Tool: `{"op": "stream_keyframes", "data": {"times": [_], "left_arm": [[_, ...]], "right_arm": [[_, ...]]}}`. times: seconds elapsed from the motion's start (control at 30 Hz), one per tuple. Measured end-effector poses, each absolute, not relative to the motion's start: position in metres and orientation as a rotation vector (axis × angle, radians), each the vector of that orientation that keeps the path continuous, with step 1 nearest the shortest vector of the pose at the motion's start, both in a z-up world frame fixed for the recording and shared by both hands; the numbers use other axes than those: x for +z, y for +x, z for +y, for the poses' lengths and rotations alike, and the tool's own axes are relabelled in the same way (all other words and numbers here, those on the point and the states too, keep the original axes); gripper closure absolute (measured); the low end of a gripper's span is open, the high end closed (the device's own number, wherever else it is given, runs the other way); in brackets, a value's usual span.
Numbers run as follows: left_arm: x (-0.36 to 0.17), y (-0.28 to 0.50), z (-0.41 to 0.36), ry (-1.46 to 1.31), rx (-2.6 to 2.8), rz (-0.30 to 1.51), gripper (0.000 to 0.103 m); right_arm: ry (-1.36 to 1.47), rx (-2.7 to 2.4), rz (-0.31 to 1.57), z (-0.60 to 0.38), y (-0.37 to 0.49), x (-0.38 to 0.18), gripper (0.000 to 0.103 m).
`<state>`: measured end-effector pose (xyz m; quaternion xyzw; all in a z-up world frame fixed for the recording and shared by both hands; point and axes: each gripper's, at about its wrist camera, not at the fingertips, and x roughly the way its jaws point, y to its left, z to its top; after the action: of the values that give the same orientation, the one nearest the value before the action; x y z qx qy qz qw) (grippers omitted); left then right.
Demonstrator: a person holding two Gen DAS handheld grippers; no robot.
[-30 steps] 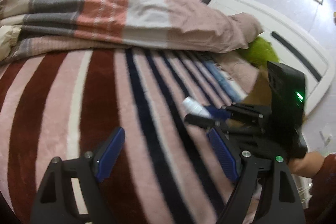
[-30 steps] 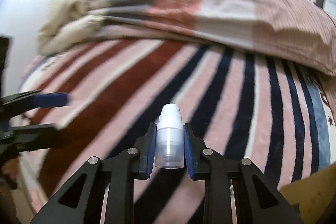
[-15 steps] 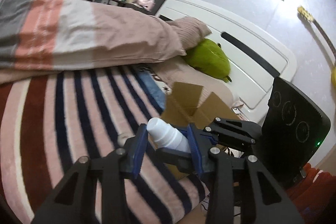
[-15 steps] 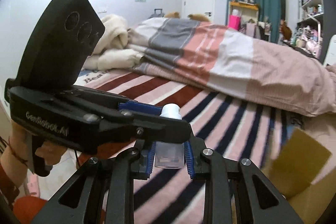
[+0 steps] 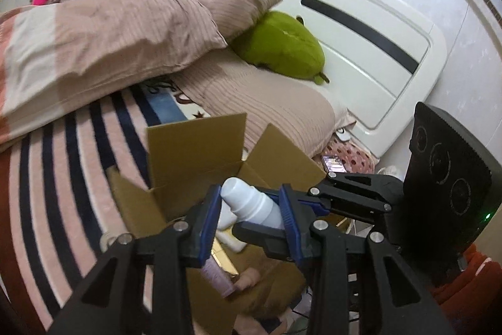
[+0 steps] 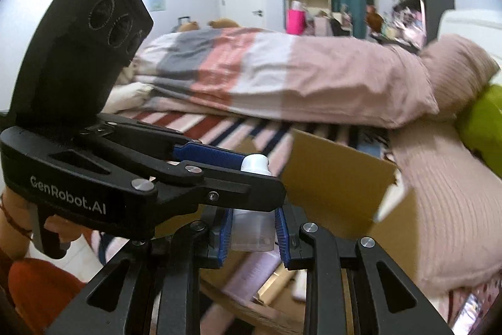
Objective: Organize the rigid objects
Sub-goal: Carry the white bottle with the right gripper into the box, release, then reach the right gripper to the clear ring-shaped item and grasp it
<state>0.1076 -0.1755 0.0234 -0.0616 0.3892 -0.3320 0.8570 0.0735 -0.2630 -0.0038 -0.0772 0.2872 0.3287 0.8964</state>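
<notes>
A small white pump bottle with a clear lower body is held over an open cardboard box. My right gripper is shut on the bottle's clear body. My left gripper comes in from the side and its blue pads sit on both sides of the bottle's white top. The left gripper's body crosses the right wrist view. Inside the box lie a pink tube and other items.
The box rests on the striped blanket at the bed's edge. A pink pillow, a green plush and the white headboard lie beyond. A folded duvet is behind.
Both grippers have swung with the bottle from over the blanket to above the open box. My left gripper has closed in around the bottle's top.
</notes>
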Motion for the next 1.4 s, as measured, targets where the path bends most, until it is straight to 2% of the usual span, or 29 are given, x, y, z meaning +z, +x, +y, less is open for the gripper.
{"op": "stream_keyframes", "data": {"times": [0.2,0.23,0.27,0.3,0.33,0.4,0.43,0.93,1.17,1.4], "left_arm": [[0.014,0.12,-0.202,-0.059,-0.681,0.864,0.066],[0.014,0.121,-0.205,-0.039,-0.67,0.874,0.051],[0.013,0.12,-0.206,-0.015,-0.652,0.886,0.031],[0.015,0.117,-0.205,0.011,-0.618,0.868,0.026],[0.017,0.115,-0.203,0.024,-0.606,0.856,0.023],[0.02,0.111,-0.197,0.037,-0.59,0.846,0.023],[0.022,0.109,-0.192,0.027,-0.581,0.841,0.023],[0.037,0.071,-0.115,-0.067,-0.529,0.756,0.023],[0.025,0.044,-0.038,-0.132,-0.439,0.722,0.023],[-0.012,0.017,0.041,-0.188,-0.308,0.707,0.022]], "right_arm": [[-0.138,0.652,0.675,-0.288,0.09,-0.013,0.083],[-0.145,0.644,0.687,-0.29,0.091,-0.015,0.081],[-0.154,0.634,0.696,-0.29,0.092,-0.016,0.073],[-0.16,0.621,0.702,-0.292,0.092,-0.018,0.061],[-0.156,0.623,0.701,-0.293,0.091,-0.018,0.057],[-0.16,0.621,0.695,-0.294,0.089,-0.018,0.041],[-0.166,0.612,0.688,-0.294,0.088,-0.018,0.039],[-0.155,0.62,0.7,-0.272,0.076,0.0,0.039],[-0.182,0.694,0.675,-0.213,0.057,0.016,0.039],[-0.228,0.773,0.708,-0.129,0.048,0.001,0.039]]}}
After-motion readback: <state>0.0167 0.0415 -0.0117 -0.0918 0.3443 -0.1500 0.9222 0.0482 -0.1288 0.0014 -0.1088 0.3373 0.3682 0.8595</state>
